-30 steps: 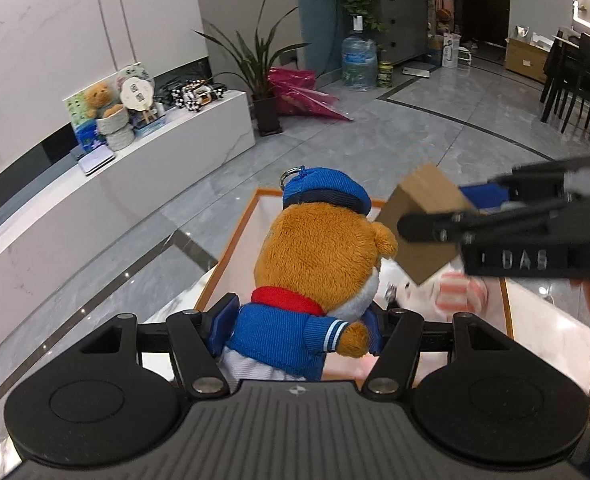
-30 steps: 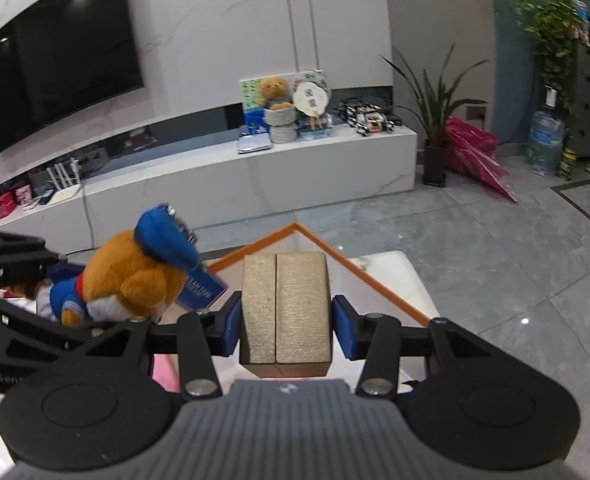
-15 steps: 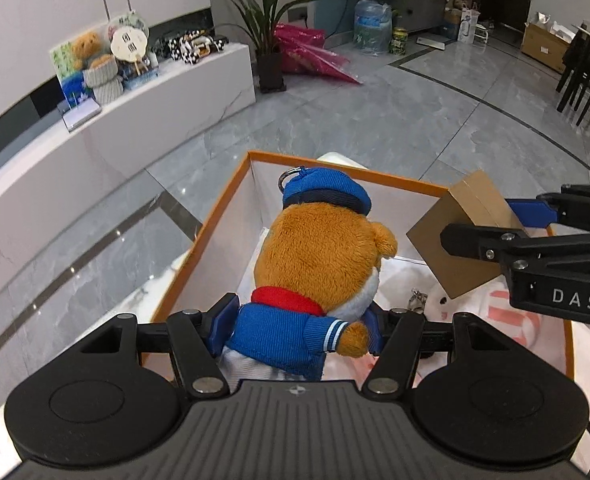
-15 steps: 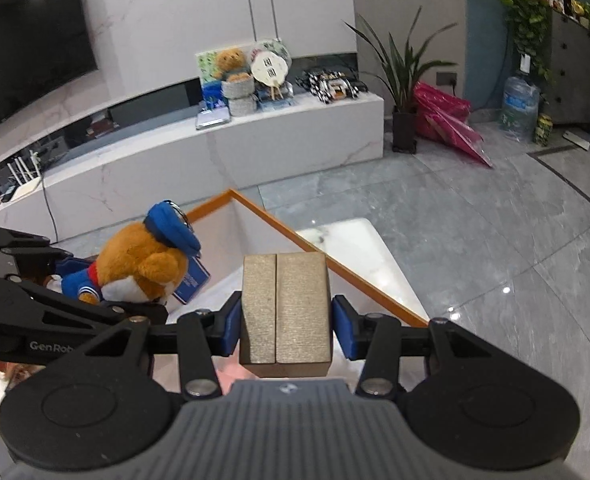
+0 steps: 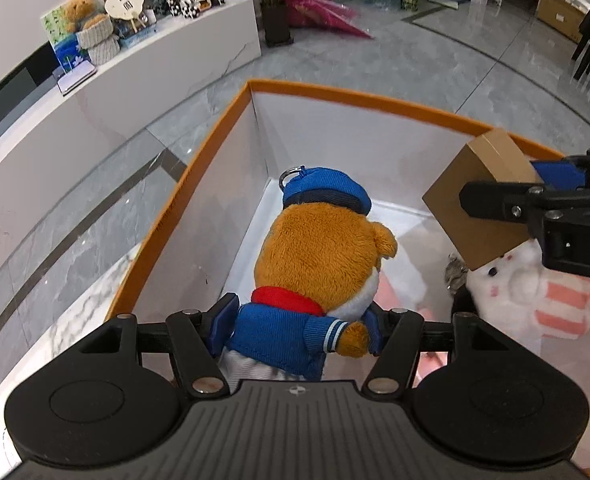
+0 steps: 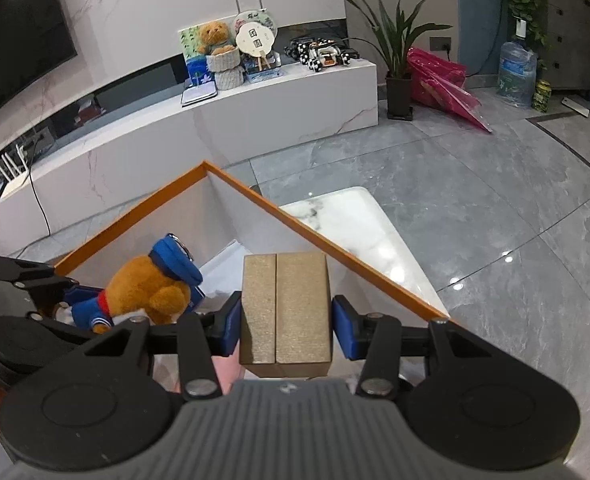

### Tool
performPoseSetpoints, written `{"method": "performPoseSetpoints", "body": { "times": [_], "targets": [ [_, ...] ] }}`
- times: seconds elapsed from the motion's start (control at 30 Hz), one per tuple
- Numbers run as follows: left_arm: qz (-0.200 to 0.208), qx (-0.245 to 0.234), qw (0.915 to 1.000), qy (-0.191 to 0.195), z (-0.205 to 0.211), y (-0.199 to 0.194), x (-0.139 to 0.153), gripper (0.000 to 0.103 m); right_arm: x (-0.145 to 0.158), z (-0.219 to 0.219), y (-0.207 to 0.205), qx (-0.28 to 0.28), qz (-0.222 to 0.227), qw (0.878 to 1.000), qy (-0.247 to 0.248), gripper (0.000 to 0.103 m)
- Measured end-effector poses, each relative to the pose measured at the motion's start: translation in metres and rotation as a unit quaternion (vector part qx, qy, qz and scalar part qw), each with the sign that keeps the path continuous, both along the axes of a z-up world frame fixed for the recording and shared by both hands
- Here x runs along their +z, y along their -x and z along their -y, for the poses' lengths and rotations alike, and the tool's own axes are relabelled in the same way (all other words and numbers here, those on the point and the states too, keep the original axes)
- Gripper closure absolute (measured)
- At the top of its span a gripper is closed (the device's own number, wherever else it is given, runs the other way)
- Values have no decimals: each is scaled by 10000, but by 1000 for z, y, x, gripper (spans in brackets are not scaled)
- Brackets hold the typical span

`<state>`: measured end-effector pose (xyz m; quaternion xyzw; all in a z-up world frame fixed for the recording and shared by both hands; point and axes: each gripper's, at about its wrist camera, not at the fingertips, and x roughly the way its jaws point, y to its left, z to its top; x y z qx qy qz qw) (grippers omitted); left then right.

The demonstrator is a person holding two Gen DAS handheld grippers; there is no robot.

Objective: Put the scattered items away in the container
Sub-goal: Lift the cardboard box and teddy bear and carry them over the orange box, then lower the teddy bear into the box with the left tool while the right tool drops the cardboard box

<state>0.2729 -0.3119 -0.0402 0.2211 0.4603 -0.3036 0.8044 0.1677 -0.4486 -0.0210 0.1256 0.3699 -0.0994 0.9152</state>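
Observation:
A brown plush bear (image 5: 319,264) in a blue cap and sailor jacket is clamped in my left gripper (image 5: 295,326), hanging inside the white box with an orange rim (image 5: 359,98). In the right wrist view the same bear (image 6: 147,292) shows at lower left, over the box (image 6: 255,196). My right gripper (image 6: 287,326) is shut on a small tan cardboard box (image 6: 287,308), held above the container's right side. From the left wrist view that cardboard box (image 5: 479,200) hovers over a white plush with pink stripes (image 5: 535,296) lying in the container.
The container stands on a white marble table (image 6: 351,220). Beyond it lie grey floor tiles, a long white TV bench (image 6: 279,108) with toys, a potted plant (image 6: 399,60), a pink bag and a water bottle. A small grey item (image 5: 455,272) lies by the white plush.
Both grippers have sunk and tipped downward toward the container with their loads. The bear and the cardboard box are now lower, inside or just above the box's walls.

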Motion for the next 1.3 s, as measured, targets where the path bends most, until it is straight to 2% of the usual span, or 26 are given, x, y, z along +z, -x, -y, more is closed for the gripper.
{"method": "performPoseSetpoints", "body": {
  "times": [0.27, 0.37, 0.4, 0.43, 0.47, 0.5, 0.67, 0.83, 1.03, 1.3],
  "targets": [
    [-51, -18, 10000, -5, 2, -4, -2, 30, -6, 4, -7, 3, -85, 9999, -150, 53],
    [-55, -57, 10000, -33, 3, -6, -3, 29, -7, 14, -8, -109, -54, 9981, -611, 53],
    [-28, -69, 10000, -55, 3, -6, -2, 29, -9, 18, -8, -227, -122, 9976, -642, 50],
    [10, -72, 10000, -63, 4, -5, -1, 29, -8, 17, -9, -335, -241, 9981, -451, 42],
    [55, -67, 9999, -58, 4, -4, 1, 29, -7, 17, -9, -401, -352, 9984, -205, 40],
    [107, -55, 9999, -48, 4, -4, 3, 29, -6, 17, -8, -430, -400, 9983, -33, 44],
    [194, -13, 9998, 59, 4, -4, 11, 29, -1, 19, -3, -365, -418, 9985, -25, 48],
    [198, -60, 9998, 22, 3, -1, 12, 29, -10, 15, -7, -249, -563, 9981, -79, 75],
    [205, -84, 9997, -30, 0, 1, 12, 29, -7, 13, -7, -228, -576, 9980, -107, 75],
    [204, -70, 9998, 6, -2, 1, 13, 29, -12, 9, -6, -198, -1023, 9938, 400, 75]
  ]
}}
